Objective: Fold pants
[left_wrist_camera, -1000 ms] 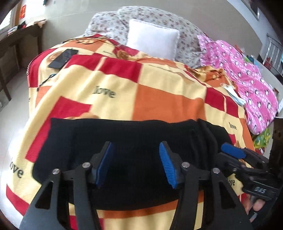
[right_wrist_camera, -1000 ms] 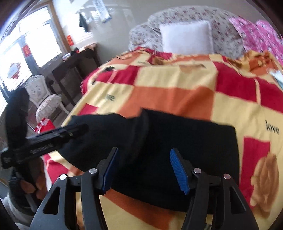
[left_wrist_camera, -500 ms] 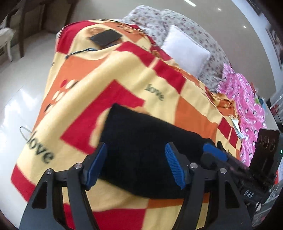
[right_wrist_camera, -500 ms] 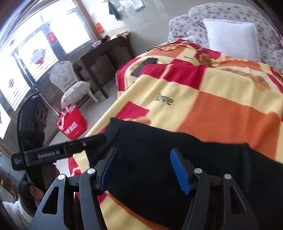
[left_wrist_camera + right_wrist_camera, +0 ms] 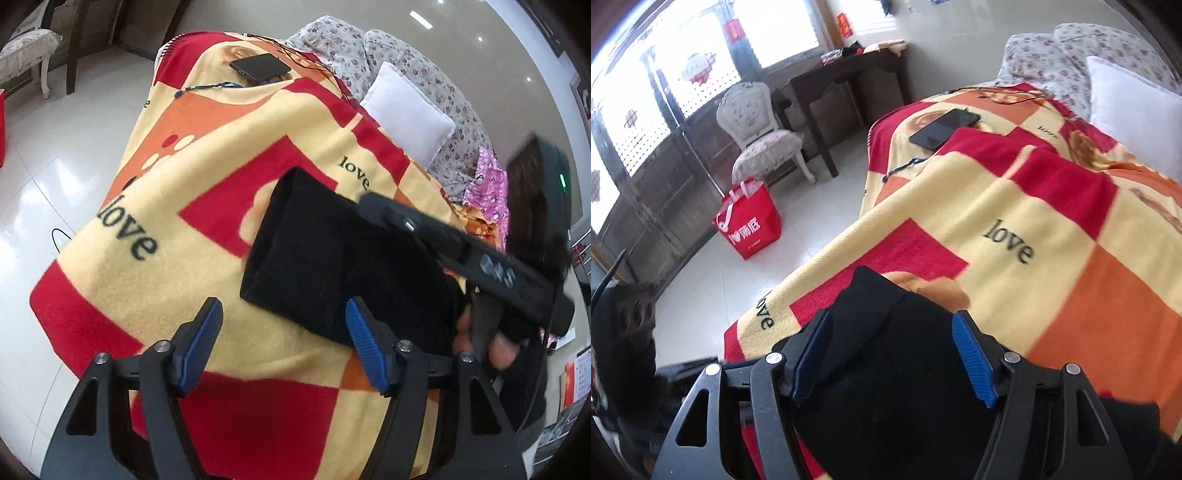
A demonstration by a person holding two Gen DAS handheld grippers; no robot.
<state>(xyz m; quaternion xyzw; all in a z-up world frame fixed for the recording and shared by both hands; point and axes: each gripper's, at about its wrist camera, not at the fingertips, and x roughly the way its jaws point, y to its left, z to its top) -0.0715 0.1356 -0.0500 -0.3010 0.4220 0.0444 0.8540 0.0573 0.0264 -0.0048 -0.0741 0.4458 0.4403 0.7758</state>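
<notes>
Fleece blanket (image 5: pixel 192 280), checked red, yellow and orange, is spread over the bed as a flat folding surface. Black pants (image 5: pixel 325 266) are laid on it as a compact folded bundle at two o'clock from the left gripper (image 5: pixel 284 347), whose jaws are held open and empty. The right gripper (image 5: pixel 892 363) is poised over the pants, jaws open, nothing pinched. A phone (image 5: pixel 260 67) is parked at twelve o'clock, well apart.

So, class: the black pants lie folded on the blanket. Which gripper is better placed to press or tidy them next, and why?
Probably the right gripper: it sits open directly over the pants. The left gripper, also open, is over bare blanket beside the pants' edge.
</notes>
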